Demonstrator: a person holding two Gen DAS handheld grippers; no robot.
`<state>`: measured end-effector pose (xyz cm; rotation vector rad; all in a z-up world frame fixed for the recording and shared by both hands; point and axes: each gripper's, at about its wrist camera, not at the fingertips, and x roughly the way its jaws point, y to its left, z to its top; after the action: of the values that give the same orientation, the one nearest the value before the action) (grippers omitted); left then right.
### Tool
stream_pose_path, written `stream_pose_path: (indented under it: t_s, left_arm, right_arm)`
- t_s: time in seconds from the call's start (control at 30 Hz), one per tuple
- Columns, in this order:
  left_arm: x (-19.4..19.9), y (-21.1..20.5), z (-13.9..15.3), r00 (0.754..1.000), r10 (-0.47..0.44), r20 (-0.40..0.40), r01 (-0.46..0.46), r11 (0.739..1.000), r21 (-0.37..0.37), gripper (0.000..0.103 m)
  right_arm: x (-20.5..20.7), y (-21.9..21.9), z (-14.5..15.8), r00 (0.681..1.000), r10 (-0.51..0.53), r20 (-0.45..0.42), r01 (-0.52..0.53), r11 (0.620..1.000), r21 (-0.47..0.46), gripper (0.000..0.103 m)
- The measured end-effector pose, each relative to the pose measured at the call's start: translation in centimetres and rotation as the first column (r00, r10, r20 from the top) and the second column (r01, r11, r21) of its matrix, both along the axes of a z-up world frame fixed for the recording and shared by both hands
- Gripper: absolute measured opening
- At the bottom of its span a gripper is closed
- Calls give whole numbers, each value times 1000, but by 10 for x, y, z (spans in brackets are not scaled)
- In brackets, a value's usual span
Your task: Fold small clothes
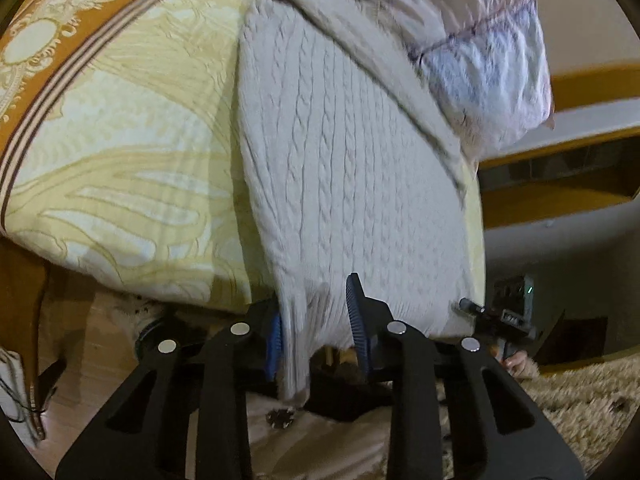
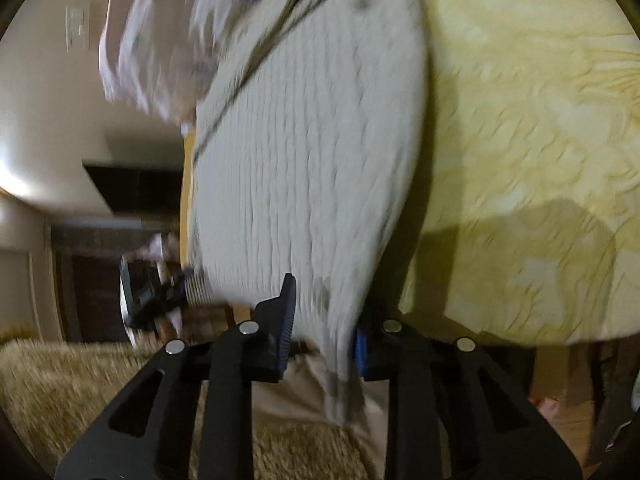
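Observation:
A cream cable-knit sweater (image 1: 348, 168) lies across the edge of a yellow patterned bedspread (image 1: 120, 160). Its lower hem hangs off the edge. My left gripper (image 1: 316, 332) stands with its jaws apart around one hem corner; the knit hangs between the blue pads, touching the left one. My right gripper (image 2: 324, 328) stands the same way around the other hem corner of the sweater (image 2: 304, 152), with the knit against the right pad. The right wrist view is blurred. A pale lilac garment (image 1: 488, 68) lies crumpled at the sweater's far end.
The bedspread (image 2: 520, 160) has an orange ornamented border (image 1: 60, 40). A shaggy beige rug (image 2: 60, 392) covers the floor below. The other gripper (image 1: 496, 320) and hand show past the sweater's edge. Walls and dark furniture (image 2: 132, 188) stand beyond.

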<state>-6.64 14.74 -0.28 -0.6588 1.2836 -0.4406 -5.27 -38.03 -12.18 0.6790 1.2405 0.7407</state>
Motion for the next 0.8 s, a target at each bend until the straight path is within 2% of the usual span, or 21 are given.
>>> stream_pose_path:
  t_s: [0.07,0.1,0.17,0.3,0.47,0.63,0.8]
  left_arm:
    - [-1,-5,0,999,-38,-9,38,999,27,28]
    - [0,-7,1,999,-52,-11,53,998,37,27]
    - [3,-7,5,998,-66,-8,67,997,48,10]
    - [13,-3,22,995,-71,69,69,997,40,7]
    - [34,3,40,986,-30,162,23,999,46,6]
    - [63,21,61,969,56,242,-59,998,6,6]
    - [94,22,78,944,105,311,-106,994,-15,6]
  right_arm:
    - [-4,8,4,999,48,20,-47,998,-30,11]
    - [-4,10,7,998,51,37,-50,998,-34,9]
    - [-5,11,20,993,34,115,-31,999,-33,8]
    - [1,13,49,966,-17,258,33,998,-56,7]
    - [16,4,80,913,-107,394,153,984,-89,7]
    - [29,-9,101,854,-165,493,250,962,-111,7]
    - [45,-14,124,782,-234,578,337,938,-77,7]
